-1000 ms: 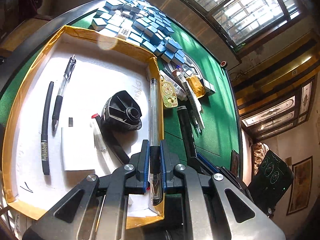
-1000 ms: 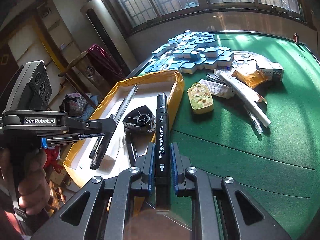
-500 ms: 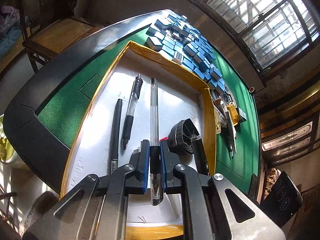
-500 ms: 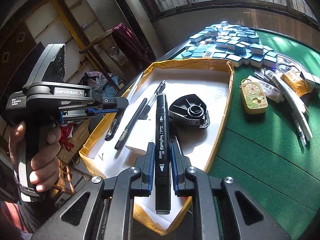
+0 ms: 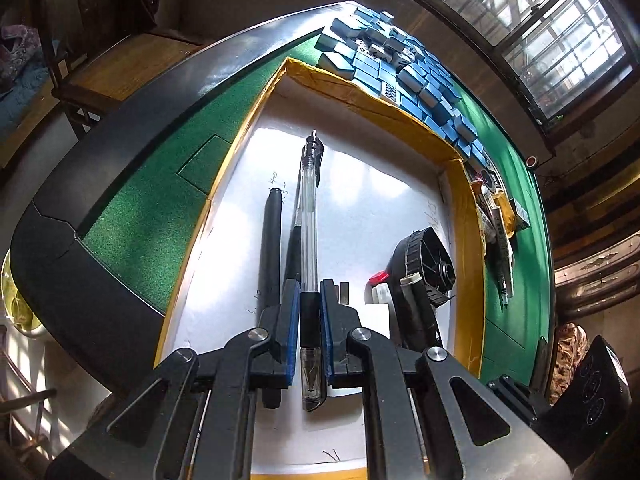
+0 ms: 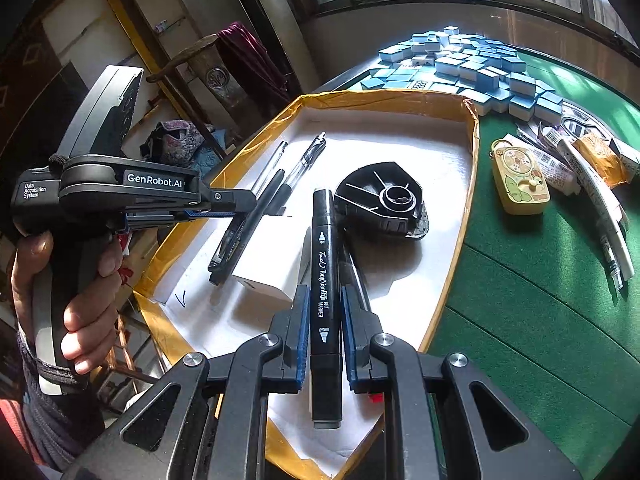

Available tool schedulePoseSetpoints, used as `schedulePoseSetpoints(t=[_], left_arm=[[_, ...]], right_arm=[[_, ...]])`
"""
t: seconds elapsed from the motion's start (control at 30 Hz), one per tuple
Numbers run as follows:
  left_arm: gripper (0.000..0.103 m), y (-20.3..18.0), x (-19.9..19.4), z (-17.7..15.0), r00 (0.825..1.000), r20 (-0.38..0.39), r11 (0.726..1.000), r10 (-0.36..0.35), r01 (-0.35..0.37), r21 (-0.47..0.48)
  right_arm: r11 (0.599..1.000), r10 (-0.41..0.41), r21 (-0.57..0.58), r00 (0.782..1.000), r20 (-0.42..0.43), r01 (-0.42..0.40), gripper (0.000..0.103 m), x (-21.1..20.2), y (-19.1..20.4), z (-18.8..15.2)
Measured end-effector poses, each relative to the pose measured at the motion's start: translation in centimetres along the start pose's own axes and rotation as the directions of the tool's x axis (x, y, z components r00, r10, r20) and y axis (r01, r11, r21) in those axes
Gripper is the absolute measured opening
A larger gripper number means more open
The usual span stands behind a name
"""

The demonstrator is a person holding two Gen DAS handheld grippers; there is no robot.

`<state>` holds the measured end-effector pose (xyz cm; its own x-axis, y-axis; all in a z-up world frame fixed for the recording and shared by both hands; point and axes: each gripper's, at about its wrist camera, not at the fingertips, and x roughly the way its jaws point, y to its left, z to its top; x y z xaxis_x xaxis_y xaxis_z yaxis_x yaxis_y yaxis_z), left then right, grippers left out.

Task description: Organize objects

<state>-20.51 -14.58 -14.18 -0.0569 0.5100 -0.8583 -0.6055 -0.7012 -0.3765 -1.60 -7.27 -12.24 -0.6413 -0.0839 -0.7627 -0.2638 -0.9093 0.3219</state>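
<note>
A: Left gripper (image 5: 310, 320) has its fingers clamped on the clear pen (image 5: 309, 216), right gripper (image 6: 325, 320) on the black marker (image 6: 325, 276). Why hang both over the box (image 6: 472, 184)?

B: Probably dropping them beside the pens (image 6: 256, 208) already inside. Table (image 6: 520, 320) clutter waits.

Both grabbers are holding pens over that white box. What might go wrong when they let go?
The clear pen in the left gripper hangs right over two pens already lying in the box; dropped there, it may land across them or roll. The black marker in the right gripper sits above the white block and black tape dispenser, so it could end up propped on them. The two grippers are close and might bump.
</note>
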Motion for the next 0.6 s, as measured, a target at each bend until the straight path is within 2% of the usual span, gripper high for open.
schedulePoseSetpoints(t=[0.27, 0.6], left_arm=[[0.008, 0.35, 0.42, -0.13, 0.999, -0.014, 0.999, 0.048, -0.047, 0.016], [0.008, 0.18, 0.51, -0.34, 0.998, -0.016, 0.997, 0.059, -0.058, 0.041]], right_arm=[[1.000, -0.018, -0.018, 1.000, -0.013, 0.017, 0.014, 0.34, 0.27, -0.21], [0.999, -0.028, -0.036, 0.999, -0.037, 0.027, 0.014, 0.85, 0.74, -0.52]])
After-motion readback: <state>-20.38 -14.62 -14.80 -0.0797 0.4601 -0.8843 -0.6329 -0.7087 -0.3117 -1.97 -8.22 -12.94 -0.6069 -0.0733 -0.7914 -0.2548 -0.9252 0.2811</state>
